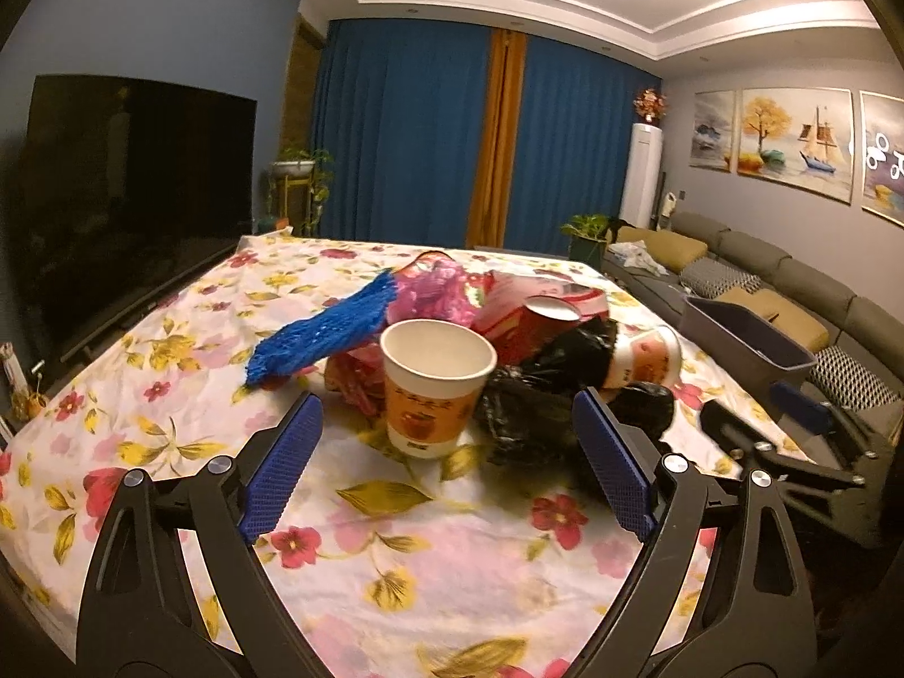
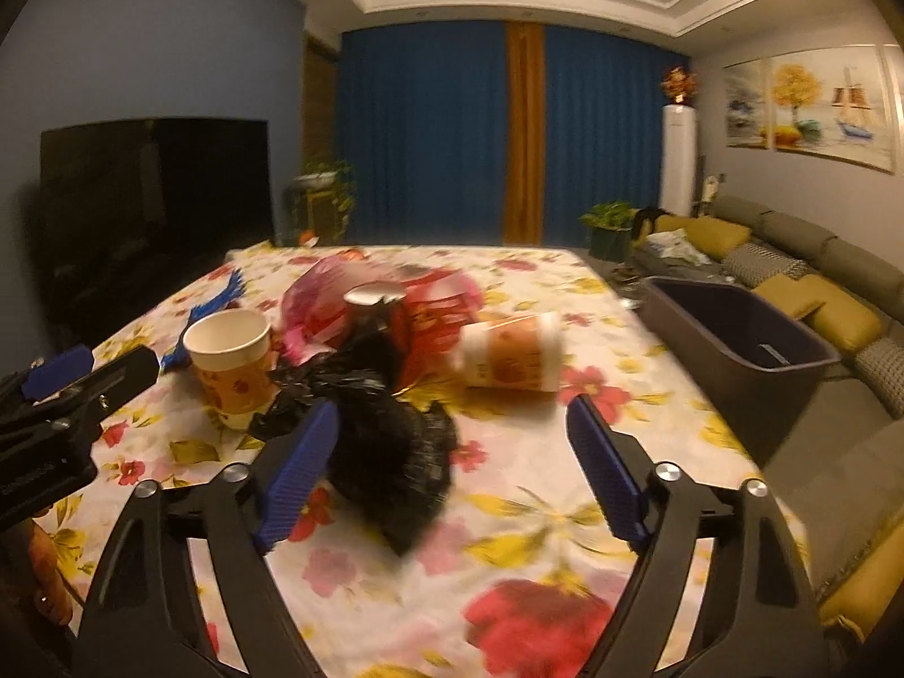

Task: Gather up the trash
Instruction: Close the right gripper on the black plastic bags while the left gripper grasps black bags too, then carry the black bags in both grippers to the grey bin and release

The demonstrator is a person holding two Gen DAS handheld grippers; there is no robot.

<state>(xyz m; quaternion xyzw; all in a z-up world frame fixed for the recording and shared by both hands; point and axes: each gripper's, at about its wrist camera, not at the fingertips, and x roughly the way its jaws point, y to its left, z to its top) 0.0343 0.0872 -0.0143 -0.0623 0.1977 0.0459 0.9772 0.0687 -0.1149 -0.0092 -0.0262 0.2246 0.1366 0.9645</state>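
Observation:
A heap of trash lies on the flowered tablecloth (image 1: 395,576). An upright paper cup (image 1: 438,384) stands in front of it, with a blue foam net (image 1: 322,333), pink and red plastic bags (image 1: 440,294), a crumpled black bag (image 1: 542,395) and a tipped paper cup (image 1: 644,361) around it. My left gripper (image 1: 446,398) is open, and the upright cup stands between its fingertips without touching the pads. My right gripper (image 2: 452,407) is open too. The black bag (image 2: 390,452) lies against its left finger, and the tipped cup (image 2: 514,356) lies just beyond.
A dark plastic bin (image 2: 734,327) stands at the table's right edge, beside a grey sofa (image 2: 819,260) with yellow cushions. A large dark TV (image 1: 130,186) stands left of the table. Blue curtains hang behind. Each gripper shows at the edge of the other's view.

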